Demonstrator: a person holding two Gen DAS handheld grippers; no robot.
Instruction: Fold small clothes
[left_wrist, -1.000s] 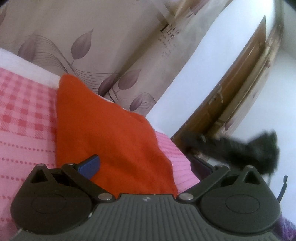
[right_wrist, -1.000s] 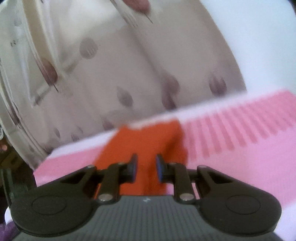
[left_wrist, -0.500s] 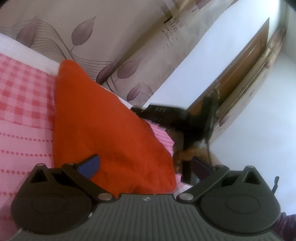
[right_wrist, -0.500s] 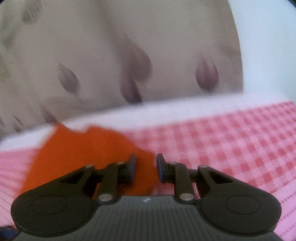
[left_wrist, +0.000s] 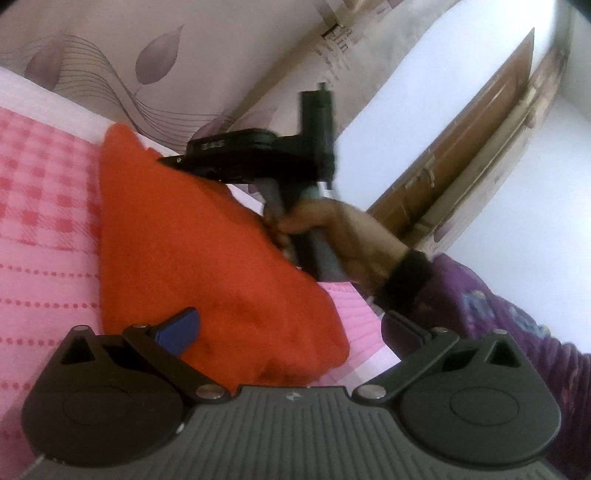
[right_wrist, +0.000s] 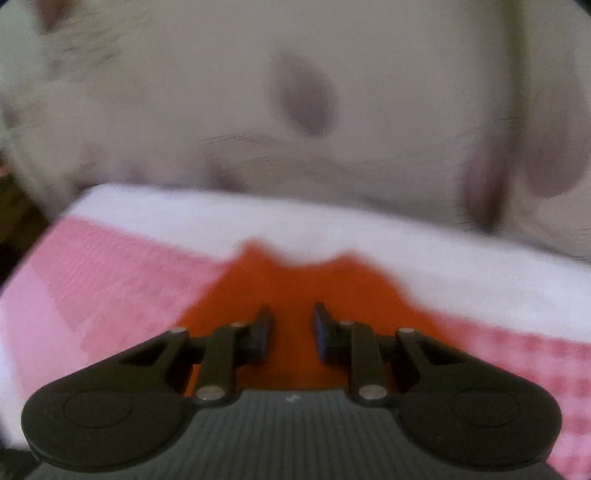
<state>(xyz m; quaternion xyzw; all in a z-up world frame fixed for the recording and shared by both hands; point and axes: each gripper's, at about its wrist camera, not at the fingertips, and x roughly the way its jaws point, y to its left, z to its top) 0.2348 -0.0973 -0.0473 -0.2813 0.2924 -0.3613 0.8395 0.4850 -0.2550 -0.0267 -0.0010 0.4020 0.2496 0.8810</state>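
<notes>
orange cloth (left_wrist: 192, 258) on pink bedspread (left_wrist: 44, 221); left gripper (left_wrist: 291, 325) wide, right gripper (right_wrist: 291, 328) narrow, empty.

My left gripper (left_wrist: 290, 328) sits low with its jaws spread wide. My right gripper (right_wrist: 293, 326) tilts downward, jaws narrowed to a small gap with nothing pinched between them. My right hand (left_wrist: 343, 236) wraps its handle, a purple sleeve (left_wrist: 517, 317) behind the wrist.
</notes>
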